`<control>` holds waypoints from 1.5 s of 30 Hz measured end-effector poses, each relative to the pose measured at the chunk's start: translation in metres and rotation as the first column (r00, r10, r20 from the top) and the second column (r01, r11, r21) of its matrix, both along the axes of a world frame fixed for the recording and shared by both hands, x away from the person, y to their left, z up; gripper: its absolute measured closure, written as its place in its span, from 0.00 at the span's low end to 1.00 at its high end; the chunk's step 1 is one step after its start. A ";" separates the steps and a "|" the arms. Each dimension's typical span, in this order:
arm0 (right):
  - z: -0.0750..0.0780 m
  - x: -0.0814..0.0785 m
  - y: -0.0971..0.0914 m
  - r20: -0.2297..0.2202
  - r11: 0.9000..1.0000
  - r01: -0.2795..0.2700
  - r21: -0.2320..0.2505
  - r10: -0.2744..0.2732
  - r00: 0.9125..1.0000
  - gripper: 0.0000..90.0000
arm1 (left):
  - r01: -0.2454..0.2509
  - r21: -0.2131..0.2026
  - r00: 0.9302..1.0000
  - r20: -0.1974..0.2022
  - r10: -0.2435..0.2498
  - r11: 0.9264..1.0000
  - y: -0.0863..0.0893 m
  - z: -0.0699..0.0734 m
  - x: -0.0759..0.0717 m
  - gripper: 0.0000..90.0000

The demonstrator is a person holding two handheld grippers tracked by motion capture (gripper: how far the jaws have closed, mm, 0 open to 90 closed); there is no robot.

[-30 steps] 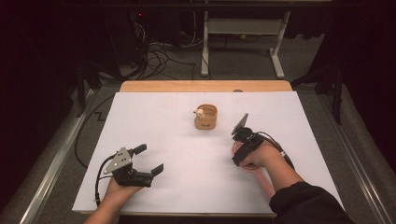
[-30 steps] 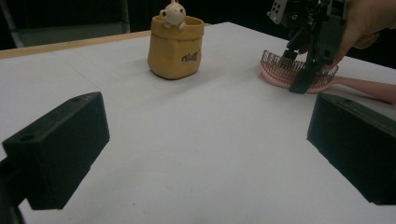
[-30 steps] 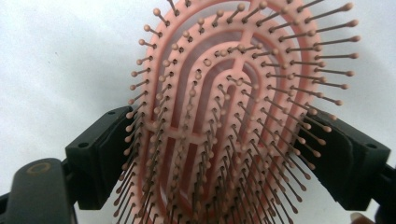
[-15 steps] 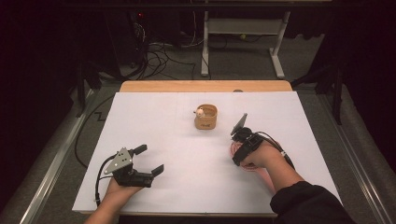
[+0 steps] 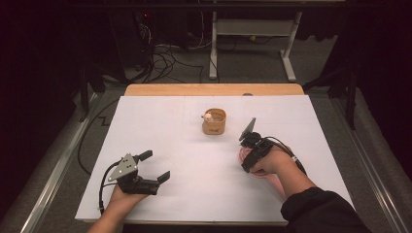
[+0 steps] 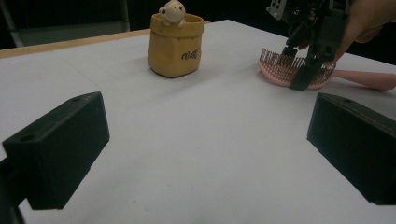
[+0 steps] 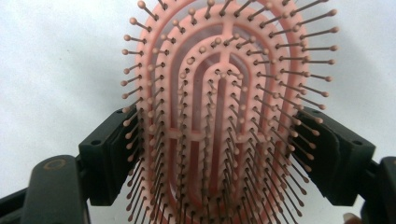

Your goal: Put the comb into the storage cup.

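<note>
Right claw [image 7: 219, 154] is pinching the pink hairbrush [image 7: 224, 116] at the desk's [image 5: 160, 121] four o'clock; left claw [image 5: 155, 167] is spreading wide.

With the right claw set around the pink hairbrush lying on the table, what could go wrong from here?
1. The right claw straddles the hairbrush across its bristled head, so the jaws may catch bristles rather than the rim and the grip could slip.
2. The long handle sticks out to one side, so the brush may tilt once lifted.
3. The yellow pot stands close by and could be knocked by a swinging brush.
</note>
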State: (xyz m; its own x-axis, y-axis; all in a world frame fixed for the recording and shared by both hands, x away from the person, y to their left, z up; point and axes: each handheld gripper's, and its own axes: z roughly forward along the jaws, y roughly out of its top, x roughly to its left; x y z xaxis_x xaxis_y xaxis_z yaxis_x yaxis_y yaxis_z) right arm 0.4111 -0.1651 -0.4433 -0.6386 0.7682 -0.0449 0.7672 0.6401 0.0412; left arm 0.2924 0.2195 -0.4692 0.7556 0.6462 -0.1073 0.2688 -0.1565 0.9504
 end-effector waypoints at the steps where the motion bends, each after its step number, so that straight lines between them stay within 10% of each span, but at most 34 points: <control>1: 0.000 0.000 0.000 0.001 1.000 -0.003 0.000 0.003 1.000 0.23 | -0.001 0.000 1.000 -0.001 0.001 1.000 0.000 0.000 0.000 0.00; 37: 0.032 -0.007 -0.004 0.077 0.999 -0.023 0.032 0.021 0.997 0.23 | -0.001 0.000 1.000 -0.001 0.001 1.000 0.001 -0.001 0.001 0.00; 45: 0.045 -0.011 -0.007 0.153 0.996 -0.042 0.077 0.030 0.988 0.23 | 0.000 0.005 1.000 -0.001 0.000 1.000 0.001 -0.001 0.001 0.00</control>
